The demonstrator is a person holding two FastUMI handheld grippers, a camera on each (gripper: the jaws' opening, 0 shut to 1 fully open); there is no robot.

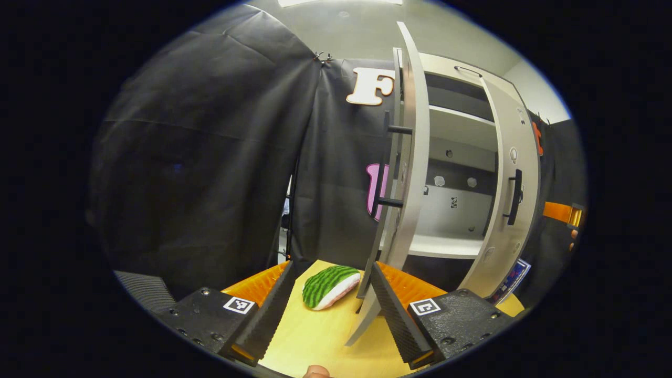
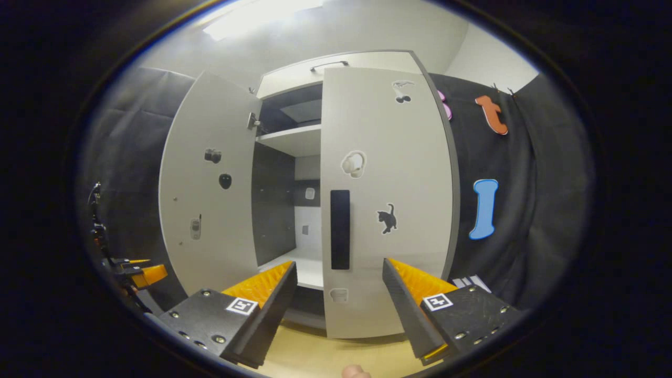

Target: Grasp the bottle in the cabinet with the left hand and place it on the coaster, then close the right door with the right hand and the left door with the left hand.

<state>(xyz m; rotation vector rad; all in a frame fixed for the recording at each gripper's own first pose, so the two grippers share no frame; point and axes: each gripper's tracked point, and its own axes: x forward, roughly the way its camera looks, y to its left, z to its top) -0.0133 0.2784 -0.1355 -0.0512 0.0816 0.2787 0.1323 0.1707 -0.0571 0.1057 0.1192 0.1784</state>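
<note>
A: Has the bottle been placed?
B: That cannot be told. The right door [image 2: 386,199] is nearly closed; the left door [image 1: 407,173] is left.
A: The grippers?
B: Left gripper [image 1: 328,310] and right gripper [image 2: 338,310] are spread, empty.

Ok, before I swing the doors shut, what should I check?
1. Right gripper open and empty: ok.
2. Right gripper lined up with the right door, near its handle: ok.
3. Right door shut: not ok, ajar in the left gripper view.
4. Left door shut: not ok, wide open.
5. Left gripper open and empty: ok.
6. Bottle on coaster: cannot tell; the green striped pad carries nothing.
</note>
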